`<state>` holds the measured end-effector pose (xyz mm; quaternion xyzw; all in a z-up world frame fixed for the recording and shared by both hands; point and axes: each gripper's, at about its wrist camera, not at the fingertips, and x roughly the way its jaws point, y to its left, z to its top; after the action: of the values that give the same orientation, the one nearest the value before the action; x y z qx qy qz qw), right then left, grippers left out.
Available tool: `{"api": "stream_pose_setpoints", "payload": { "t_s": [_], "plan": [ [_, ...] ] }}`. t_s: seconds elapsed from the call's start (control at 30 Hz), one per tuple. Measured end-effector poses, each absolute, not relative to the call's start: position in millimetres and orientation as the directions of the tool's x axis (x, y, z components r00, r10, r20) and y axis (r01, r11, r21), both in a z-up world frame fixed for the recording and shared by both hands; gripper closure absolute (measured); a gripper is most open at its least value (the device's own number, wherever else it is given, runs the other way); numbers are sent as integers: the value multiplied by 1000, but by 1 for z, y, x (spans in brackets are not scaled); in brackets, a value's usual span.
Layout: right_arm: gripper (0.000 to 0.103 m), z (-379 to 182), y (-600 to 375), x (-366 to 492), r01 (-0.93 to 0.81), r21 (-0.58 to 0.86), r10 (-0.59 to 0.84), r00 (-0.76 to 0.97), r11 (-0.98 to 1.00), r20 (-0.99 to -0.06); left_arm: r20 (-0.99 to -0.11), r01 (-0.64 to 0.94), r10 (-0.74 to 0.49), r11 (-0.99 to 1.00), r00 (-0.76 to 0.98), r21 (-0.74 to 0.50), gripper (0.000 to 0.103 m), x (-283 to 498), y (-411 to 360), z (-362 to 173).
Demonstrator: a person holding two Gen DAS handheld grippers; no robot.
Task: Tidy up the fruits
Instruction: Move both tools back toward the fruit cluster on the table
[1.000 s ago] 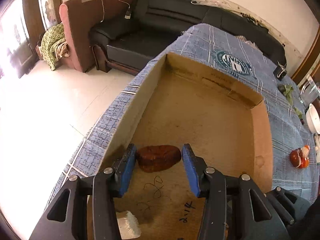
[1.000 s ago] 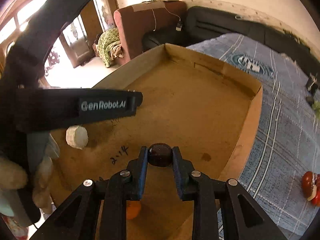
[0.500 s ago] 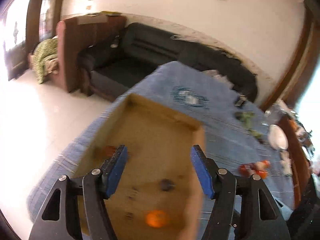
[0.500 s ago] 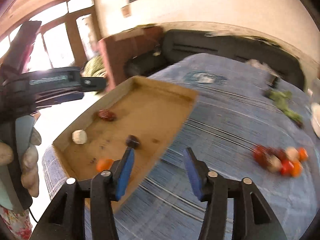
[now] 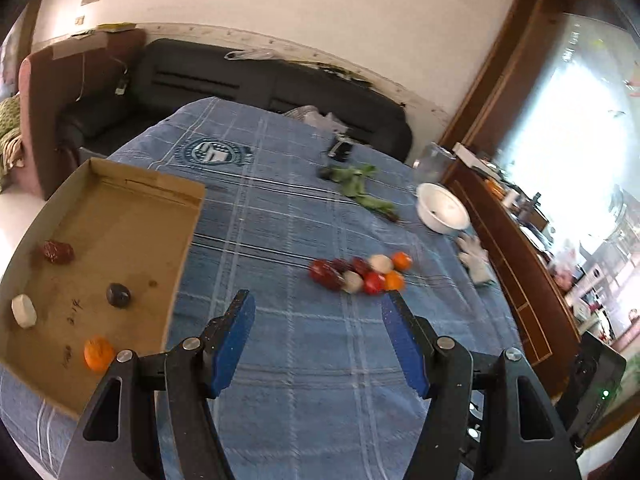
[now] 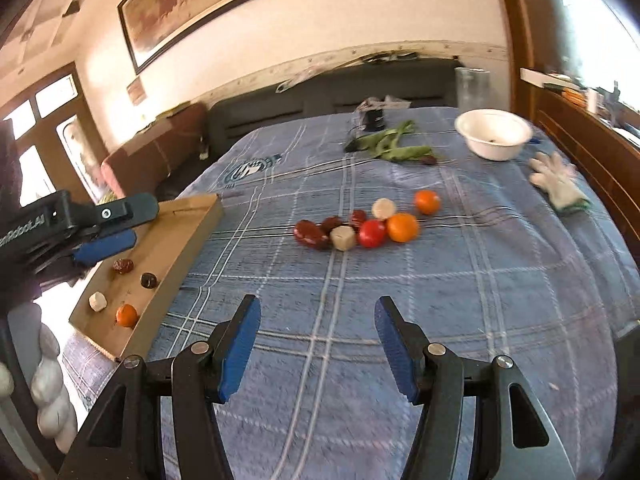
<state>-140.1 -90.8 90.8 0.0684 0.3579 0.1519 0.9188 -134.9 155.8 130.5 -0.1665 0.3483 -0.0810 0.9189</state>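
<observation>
Both grippers empty, between deliveries to the box.
Your left gripper (image 5: 318, 334) and right gripper (image 6: 316, 342) gape wide, holding nothing; four fruits lie in the cardboard box (image 5: 182, 240) at 9 o'clock; next, reach the fruit cluster (image 6: 358, 224) at 12 o'clock.

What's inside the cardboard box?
Four things lie in the cardboard box: a dark red fruit, a dark round fruit, a white piece and an orange. Nothing hides them.

We look forward from each wrist over the blue cloth (image 5: 304, 208), both views sharing the fruit cluster (image 6: 360, 224) and cardboard tray (image 5: 188, 240).
</observation>
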Motion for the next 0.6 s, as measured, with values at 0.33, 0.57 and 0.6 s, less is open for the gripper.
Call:
{"api": "stream_pose_setpoints", "payload": {
  "t_s": [0.33, 0.57, 0.6],
  "plan": [
    [31, 108, -97, -181, -221, 223, 312, 745, 949, -590, -566, 70, -279, 930, 776, -362, 29, -180, 146, 146],
    [31, 105, -98, -184, -230, 199, 304, 739, 953, -601, -570, 36, -260, 927, 780, -373, 29, -181, 159, 143],
    [31, 104, -102, -182, -224, 199, 299, 740, 954, -602, -573, 30, -255, 928, 779, -372, 29, -181, 162, 141]
  ]
}}
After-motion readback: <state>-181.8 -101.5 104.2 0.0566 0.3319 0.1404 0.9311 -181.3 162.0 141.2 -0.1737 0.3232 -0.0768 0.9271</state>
